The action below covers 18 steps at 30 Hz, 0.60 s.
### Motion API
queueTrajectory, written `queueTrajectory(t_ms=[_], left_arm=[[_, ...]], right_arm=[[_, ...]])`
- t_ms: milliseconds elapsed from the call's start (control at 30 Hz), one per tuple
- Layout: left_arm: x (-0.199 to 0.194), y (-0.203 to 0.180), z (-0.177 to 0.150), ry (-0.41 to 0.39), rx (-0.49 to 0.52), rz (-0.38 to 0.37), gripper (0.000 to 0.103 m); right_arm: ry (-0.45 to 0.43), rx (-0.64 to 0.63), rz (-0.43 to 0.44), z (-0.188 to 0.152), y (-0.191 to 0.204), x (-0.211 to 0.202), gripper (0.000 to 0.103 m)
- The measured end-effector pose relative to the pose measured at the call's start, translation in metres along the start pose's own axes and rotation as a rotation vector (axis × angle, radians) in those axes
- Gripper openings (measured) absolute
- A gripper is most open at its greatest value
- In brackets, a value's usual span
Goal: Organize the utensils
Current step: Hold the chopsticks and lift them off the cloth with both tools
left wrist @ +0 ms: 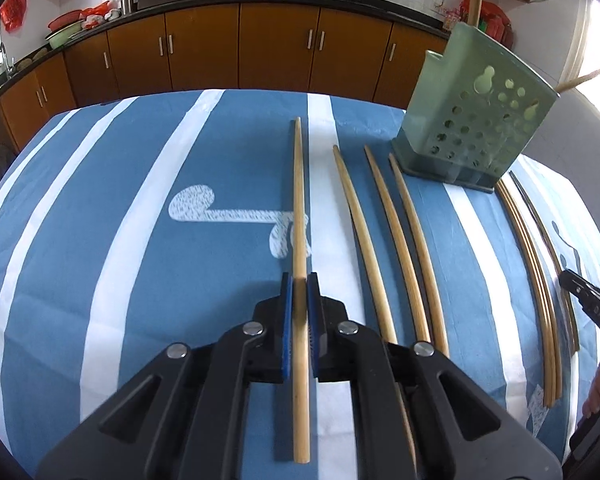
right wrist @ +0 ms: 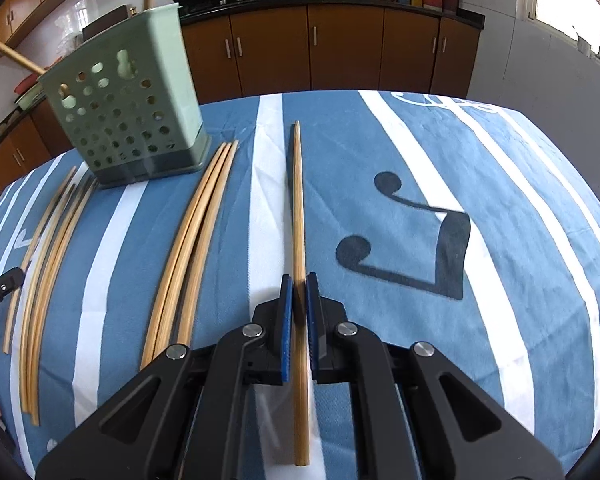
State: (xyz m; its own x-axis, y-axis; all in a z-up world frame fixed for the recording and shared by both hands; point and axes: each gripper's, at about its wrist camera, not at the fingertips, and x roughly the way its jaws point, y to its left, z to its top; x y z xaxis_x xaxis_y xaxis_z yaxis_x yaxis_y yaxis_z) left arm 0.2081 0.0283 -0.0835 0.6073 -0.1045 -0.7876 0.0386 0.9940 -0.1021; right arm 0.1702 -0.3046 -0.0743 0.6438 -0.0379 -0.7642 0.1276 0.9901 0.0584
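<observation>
On the striped tablecloth [left wrist: 100, 240], each gripper clamps one chopstick: left gripper [left wrist: 299, 280], right gripper [right wrist: 299, 280]. Lift both level, then tip them point-down into the green holder [left wrist: 472, 120].

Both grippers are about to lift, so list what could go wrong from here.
1. Each chopstick is pinched near one end, so the long free end may swing or slip in the jaws.
2. The green holder looks light and could tip if a tip strikes its rim.
3. Loose chopsticks beside it could get knocked.
</observation>
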Motion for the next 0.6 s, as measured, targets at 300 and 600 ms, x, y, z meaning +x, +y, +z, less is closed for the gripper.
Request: queueTrajectory(t_ms=[300, 600], left_arm=[[-0.0025, 0.0049, -0.0042, -0.025, -0.012, -0.024, 0.010], [-0.0027, 0.0065, -0.0044, -0.025, -0.018, -0.030, 0.010]], right_arm=[[-0.021, -0.009, -0.016, 0.0024, -0.0006, 0.0040, 0.008], [-0.021, -0.013, -0.021, 0.0016, -0.0003, 0.0031, 0.008]])
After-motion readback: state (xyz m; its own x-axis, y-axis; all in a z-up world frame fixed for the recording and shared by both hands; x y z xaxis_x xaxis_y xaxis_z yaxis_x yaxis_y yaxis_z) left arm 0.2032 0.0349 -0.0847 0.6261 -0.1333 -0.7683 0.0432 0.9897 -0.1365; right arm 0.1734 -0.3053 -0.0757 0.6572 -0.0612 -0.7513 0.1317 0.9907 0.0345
